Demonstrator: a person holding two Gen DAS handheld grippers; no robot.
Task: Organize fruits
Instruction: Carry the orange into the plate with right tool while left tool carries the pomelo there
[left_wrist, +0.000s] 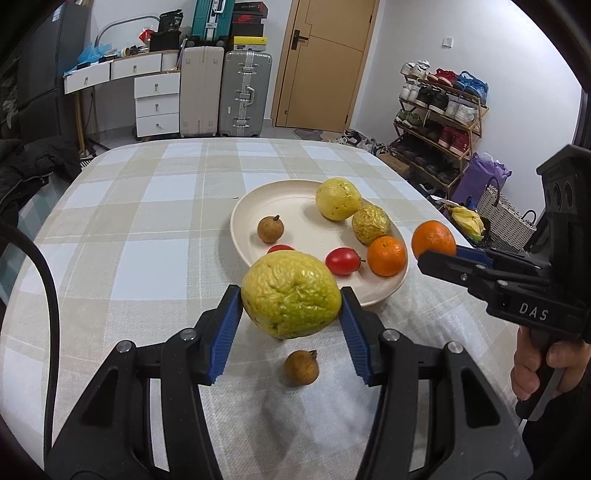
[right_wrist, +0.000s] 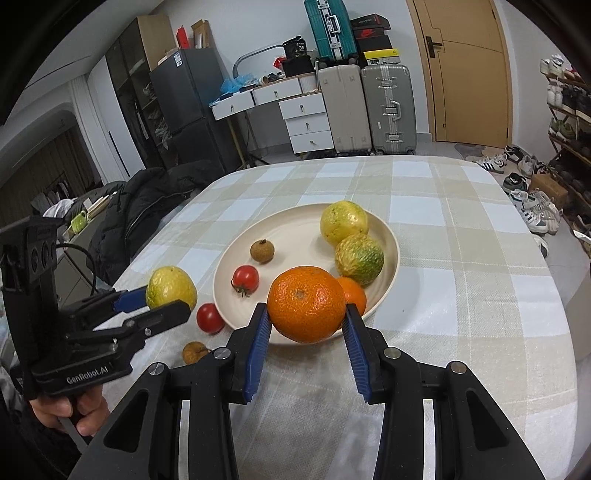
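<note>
Pinching a wrinkled yellow-green fruit between its blue pads, the left gripper holds it lifted off the checked tablecloth, just short of the 6 o'clock rim of the cream plate. A small brown longan lies on the cloth below the held fruit, between the fingers in the left wrist view.

The right gripper clamps a large orange between its pads, raised at the near rim of the plate in its own view. Seen from the left camera, that tool enters from 3 o'clock, with "DAS" printed in white on its black body. From the right camera the left tool shows at 9 o'clock, its base marked "GenRobot.AI".

On the plate sit a smooth yellow fruit at the far side, a wrinkled green-yellow fruit just beside it toward 5 o'clock, a smaller orange by the near rim, a red tomato and a second longan. Another tomato rests on the cloth just outside the plate's rim at about 8 o'clock.

Behind the table stand suitcases; a black box stacked above them bears a red Nike swoosh
</note>
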